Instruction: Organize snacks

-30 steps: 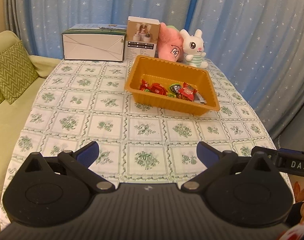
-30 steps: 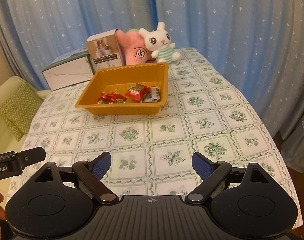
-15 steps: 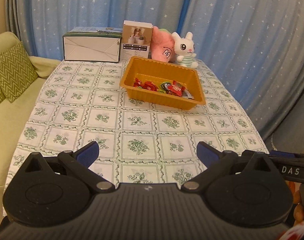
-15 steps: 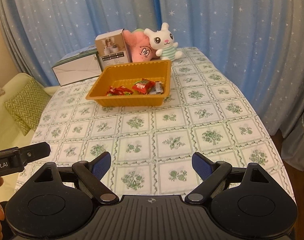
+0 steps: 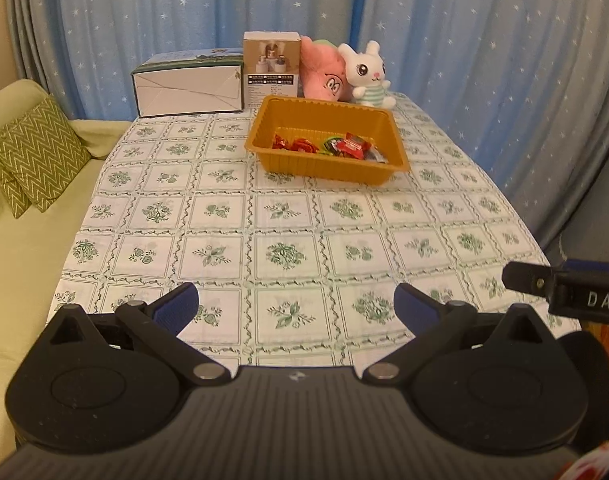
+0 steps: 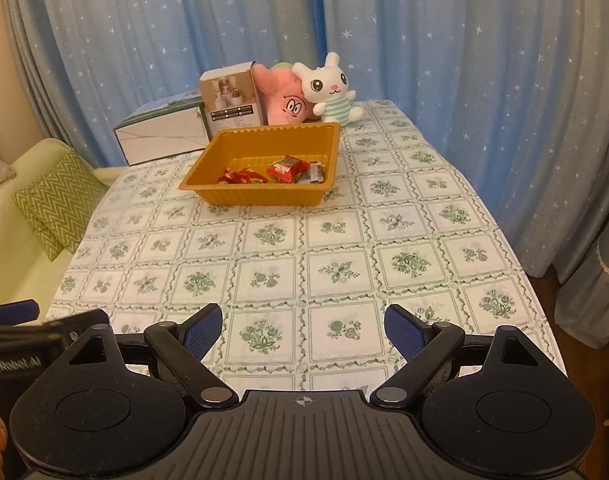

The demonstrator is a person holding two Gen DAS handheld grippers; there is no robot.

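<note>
Scene: a table under a green floral tablecloth (image 5: 288,216), seen from both wrist views; nothing loose lies on the cloth near either tool.
Task items: wrapped snacks (image 5: 328,146) lie together along the near inner wall of the orange tray (image 5: 324,168), which stands toward the far end of the table.
Background: a white carton (image 5: 188,88), a small product box (image 5: 270,68), a pink plush (image 5: 324,80) and a white rabbit plush (image 5: 366,76) stand just behind the tray.
Left gripper (image 5: 296,308): jaws spread wide, blue pads apart, nothing between them, touching nothing; it hangs over the near table edge, well apart from the tray.
Right gripper (image 6: 302,328): jaws likewise spread wide and empty, in contact with nothing, also over the near edge.
Progress (judged): the snacks appear gathered already; no stray wrapper is visible.
Risk 1: the two tools sit just beside each other, so a sideways drift could knock them together.
Risk 2: a low pass could snag the cloth and drag the light tray.
Risk 3: a renewed reach into the tray might catch its rim and tip the wrappers out.
</note>
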